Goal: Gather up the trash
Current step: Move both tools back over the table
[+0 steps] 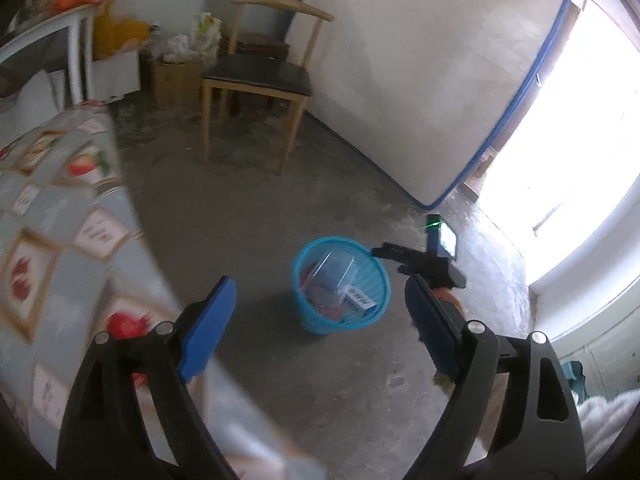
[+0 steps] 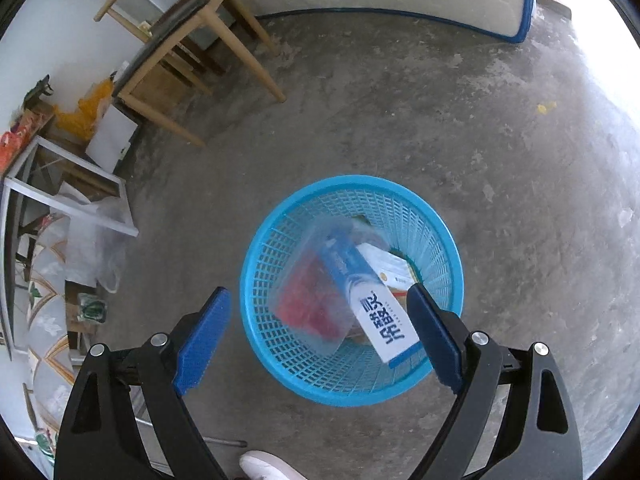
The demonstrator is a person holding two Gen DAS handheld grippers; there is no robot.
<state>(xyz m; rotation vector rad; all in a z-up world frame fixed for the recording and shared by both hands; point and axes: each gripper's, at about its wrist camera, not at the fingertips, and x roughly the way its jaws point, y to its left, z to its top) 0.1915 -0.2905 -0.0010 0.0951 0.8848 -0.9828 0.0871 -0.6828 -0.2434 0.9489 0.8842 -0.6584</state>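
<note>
— What does your right gripper [image 2: 320, 332] show you?
— Its jaws spread wide, nothing between them, above the blue basket [image 2: 280, 356] on the concrete floor [image 2: 460, 120].
— And inside?
— You see a white-and-blue carton [image 2: 394, 326] leaning over a clear plastic box [image 2: 316, 292] with red contents.

White-and-blue carton [image 2: 382, 316] in the blue basket [image 2: 280, 236] bears large dark-blue Chinese characters, apparently "冷酸灵"; smaller print on it and on the carton beside it [image 2: 394, 266] is illegible.
</note>
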